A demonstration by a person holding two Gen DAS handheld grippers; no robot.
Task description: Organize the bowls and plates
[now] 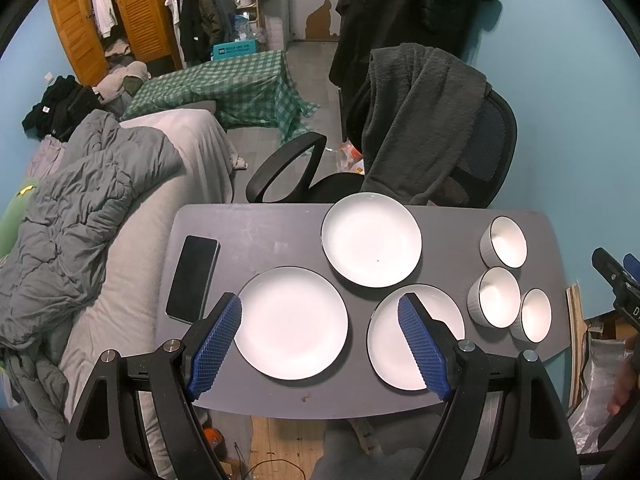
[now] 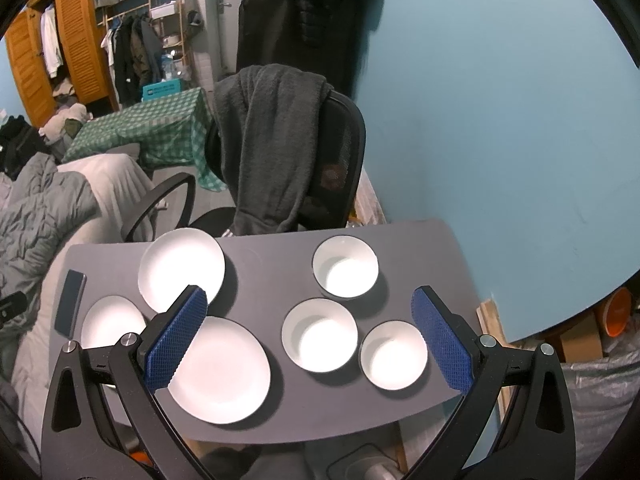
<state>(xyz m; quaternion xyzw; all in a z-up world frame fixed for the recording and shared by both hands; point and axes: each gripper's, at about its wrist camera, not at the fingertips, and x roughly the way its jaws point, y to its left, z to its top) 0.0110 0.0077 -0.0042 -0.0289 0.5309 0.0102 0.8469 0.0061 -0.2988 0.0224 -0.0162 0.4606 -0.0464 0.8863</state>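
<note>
Plates: three, white, shallow, thin dark rims, all lying flat on the grey tabletop (image 1: 260, 236) and all bare.
Far plate (image 1: 371, 239): against the far edge, near its middle; one tiny dark speck inside.
Left plate (image 1: 291, 323): toward the near edge, just beside the phone.
Right plate (image 1: 416, 336): toward the near edge, partly behind the left gripper's right finger; close to the other two, contact hard to judge.
Bowls: three, white inside, pale grey outside, dark rims, upright, nothing in them, grouped at the right end of the tabletop.
Far bowl (image 2: 345, 266): nearest the far right corner, apart from the other two.
Middle bowl (image 2: 319, 335): largest of the near pair.
Small bowl (image 2: 393, 355): just beside the middle bowl, rims about touching, closest to the right edge.
Phone (image 1: 193, 278): black, face up, along the left edge.
Left gripper (image 1: 320, 348): blue-padded fingers spread wide, holding nothing, above the near edge over the two near plates.
Right gripper (image 2: 308, 342): fingers spread wide, holding nothing, above the near right part, framing the near pair of bowls.
Chair (image 1: 486, 148): black mesh, behind the far edge, dark grey fleece draped over its back.
</note>
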